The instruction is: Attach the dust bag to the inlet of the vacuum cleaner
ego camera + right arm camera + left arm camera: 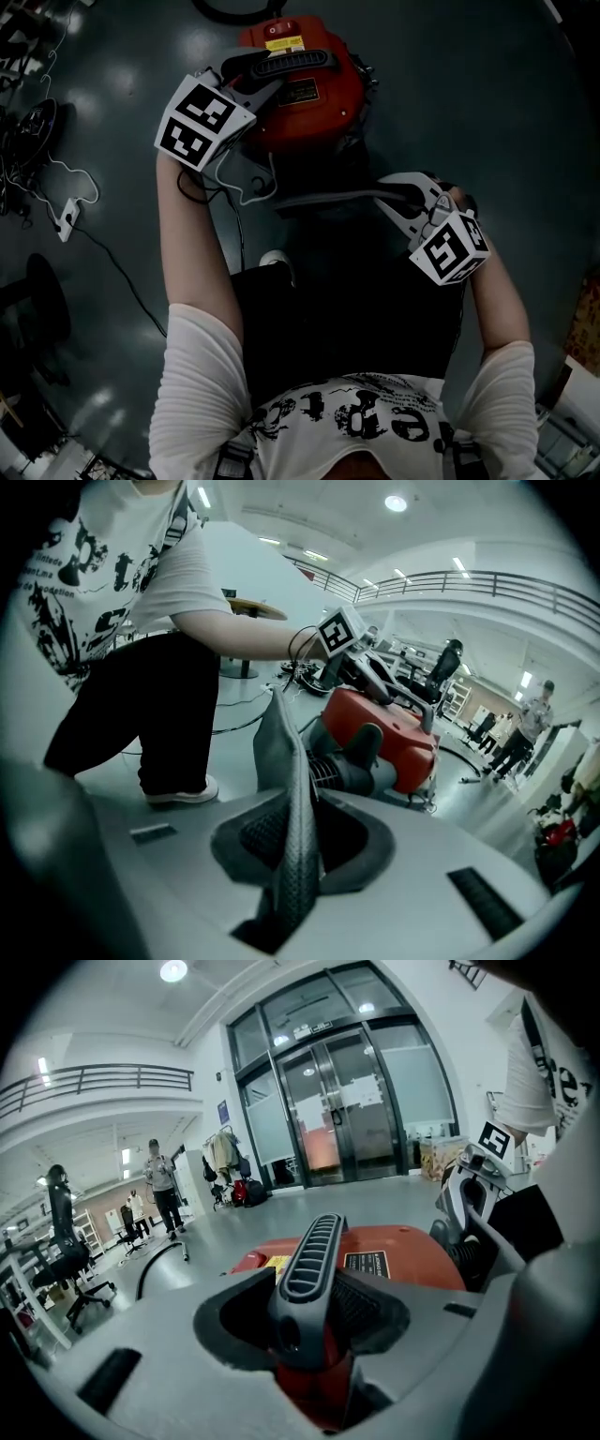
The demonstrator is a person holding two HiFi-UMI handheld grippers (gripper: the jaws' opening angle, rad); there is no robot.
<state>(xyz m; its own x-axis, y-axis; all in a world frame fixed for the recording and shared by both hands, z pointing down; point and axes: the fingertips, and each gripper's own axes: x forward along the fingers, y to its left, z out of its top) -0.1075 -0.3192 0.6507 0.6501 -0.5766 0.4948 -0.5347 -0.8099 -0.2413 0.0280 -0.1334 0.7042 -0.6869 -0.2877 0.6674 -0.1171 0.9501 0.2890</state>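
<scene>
left tool (309, 1326): clamped on the black ribbed handle (314, 1255) on top of the vacuum cleaner (300, 103). The jaws stand wide only because the handle is thick.
right tool (295, 855): narrow, pinching a fold of the grey dust bag (281, 747). The fabric runs edge-on straight through the jaws.
vacuum cleaner: red body, upright on the floor (487, 112), right in front of the person.
dust bag: off the floor, strung between the right tool and the near end of the body. In the head view it is a dark grey strip just below the red shell.
inlet: my read is the ribbed port (326, 769) at the near end, just behind the bag fabric. Can't tell if the bag mouth touches it. It doesn't look seated.
step: looks like the left braces the body while the right brings the bag mouth onto the port.
progress: early, nothing attached as far as I can see.
risk 1: the grip is on a thin fold, not on a collar. A hard push could slide the fabric out of the pads or crumple the bag against the port.
risk 2: no view shows the bag mouth. Aligned blind, it could go on skewed and catch on one side only.
risk 3: if the left tool slips along the handle, the body may shift, and the push would move the vacuum cleaner instead of seating the bag.
</scene>
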